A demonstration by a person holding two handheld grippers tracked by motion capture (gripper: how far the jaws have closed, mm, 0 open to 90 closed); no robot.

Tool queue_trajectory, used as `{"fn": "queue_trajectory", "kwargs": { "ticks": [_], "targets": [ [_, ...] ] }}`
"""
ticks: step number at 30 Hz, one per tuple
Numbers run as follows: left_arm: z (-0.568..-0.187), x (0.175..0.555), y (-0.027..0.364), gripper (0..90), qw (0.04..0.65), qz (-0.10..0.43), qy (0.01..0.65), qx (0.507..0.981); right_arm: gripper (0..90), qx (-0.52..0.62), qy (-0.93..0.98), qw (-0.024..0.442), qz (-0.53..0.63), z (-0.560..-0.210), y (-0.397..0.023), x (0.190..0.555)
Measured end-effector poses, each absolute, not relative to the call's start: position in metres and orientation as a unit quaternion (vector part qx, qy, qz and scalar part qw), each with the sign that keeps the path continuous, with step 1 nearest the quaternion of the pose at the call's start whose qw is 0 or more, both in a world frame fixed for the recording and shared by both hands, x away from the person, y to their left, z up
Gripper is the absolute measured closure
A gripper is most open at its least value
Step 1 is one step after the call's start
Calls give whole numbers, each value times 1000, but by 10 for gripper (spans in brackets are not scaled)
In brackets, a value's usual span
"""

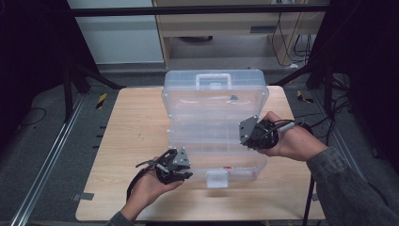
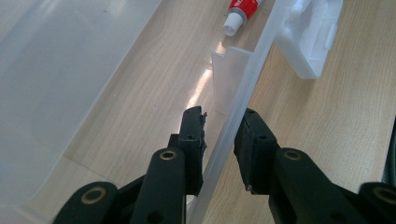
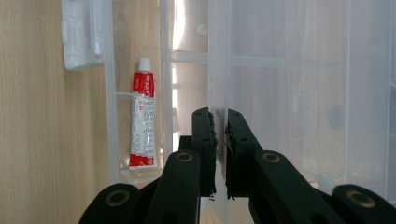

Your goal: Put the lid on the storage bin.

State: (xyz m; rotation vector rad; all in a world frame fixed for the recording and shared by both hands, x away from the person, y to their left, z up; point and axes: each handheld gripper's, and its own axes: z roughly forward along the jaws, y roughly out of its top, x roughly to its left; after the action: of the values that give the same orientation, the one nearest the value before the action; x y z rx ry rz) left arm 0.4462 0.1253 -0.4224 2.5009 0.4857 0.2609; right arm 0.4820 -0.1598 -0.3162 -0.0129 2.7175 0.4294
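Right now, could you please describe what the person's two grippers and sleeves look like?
Both the left gripper and the right gripper are black, each topped by a grey three-cornered plate. A dark cable trails from each. Close up, their jaws are matte black bars with brass-coloured pivot rings and rough black pads. The right forearm wears a grey sleeve.

High view overhead; gripper views close; share box [image 1: 214, 127].
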Motion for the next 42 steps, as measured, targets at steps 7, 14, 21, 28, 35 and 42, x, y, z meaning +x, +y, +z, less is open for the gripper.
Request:
{"fn": "queue_trajectory", "kwargs": {
  "ticks": [7,14,21,28,35,42],
  "targets": [
    [-421,445,126,677,289,104,188,933,838,-4,969,195,153,-316,-160,483],
    [-399,439,131,587,324,122,177,921,835,-4,969,195,155,-316,-161,483],
    [-379,436,138,598,373,110,170,905,834,-5,968,196,155,-316,-161,483],
    [-362,438,148,639,393,112,178,895,833,-6,968,197,155,-316,-161,483],
    [-345,448,160,680,404,114,186,888,831,-4,968,197,157,-316,-162,482],
    [-324,462,180,762,427,125,220,868,831,-4,968,196,160,-317,-162,482]
  ]
}}
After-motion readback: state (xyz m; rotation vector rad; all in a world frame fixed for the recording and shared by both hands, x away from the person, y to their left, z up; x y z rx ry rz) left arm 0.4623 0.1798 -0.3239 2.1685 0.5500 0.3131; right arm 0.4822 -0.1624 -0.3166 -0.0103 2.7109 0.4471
